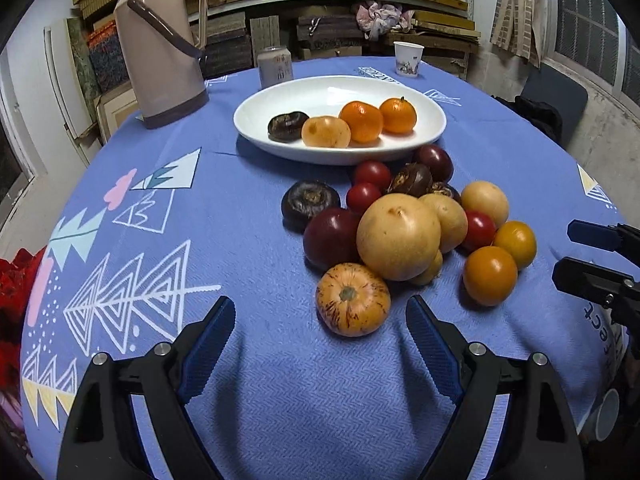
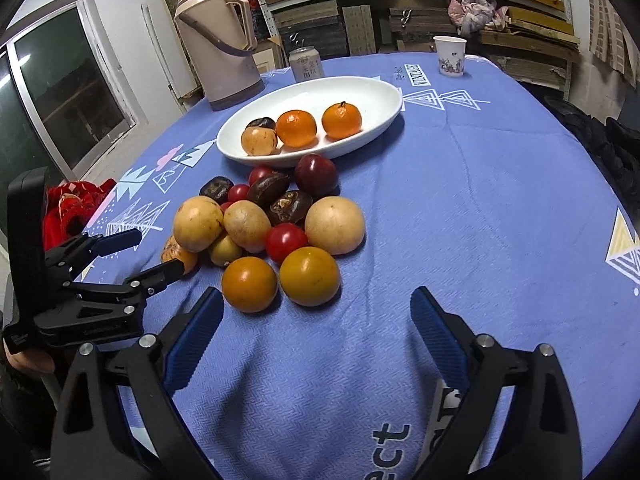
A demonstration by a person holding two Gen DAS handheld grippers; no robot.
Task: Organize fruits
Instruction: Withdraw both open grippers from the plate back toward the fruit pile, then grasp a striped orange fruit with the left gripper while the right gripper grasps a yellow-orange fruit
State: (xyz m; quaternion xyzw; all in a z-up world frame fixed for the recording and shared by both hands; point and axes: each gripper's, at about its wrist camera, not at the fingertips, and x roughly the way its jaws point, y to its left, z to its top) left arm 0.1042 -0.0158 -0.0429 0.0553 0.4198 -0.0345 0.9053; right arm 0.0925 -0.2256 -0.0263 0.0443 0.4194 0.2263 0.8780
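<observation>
A white oval plate [image 1: 256,120] holds two mandarins [image 1: 361,122], a pale peach fruit and a dark water chestnut. In front of it on the blue cloth lies a heap of fruits: red cherry tomatoes, dark plums, brown chestnuts and pale yellow round fruits [image 1: 398,236]. My left gripper [image 1: 320,304] is open, and a striped orange fruit [image 1: 353,300] lies just ahead of its tips, untouched. My right gripper [image 2: 317,296] is open too, with two orange-yellow tomatoes [image 2: 249,284] just beyond its tips. Each gripper shows in the other's view, the right [image 1: 576,254] and the left [image 2: 154,252].
A beige thermos [image 1: 160,52], a drink can [image 1: 275,66] and a paper cup [image 1: 408,58] stand behind the plate. A red cloth [image 1: 16,280] lies off the table's left edge. Shelves of stacked boxes fill the back wall. Bare blue cloth lies right of the heap.
</observation>
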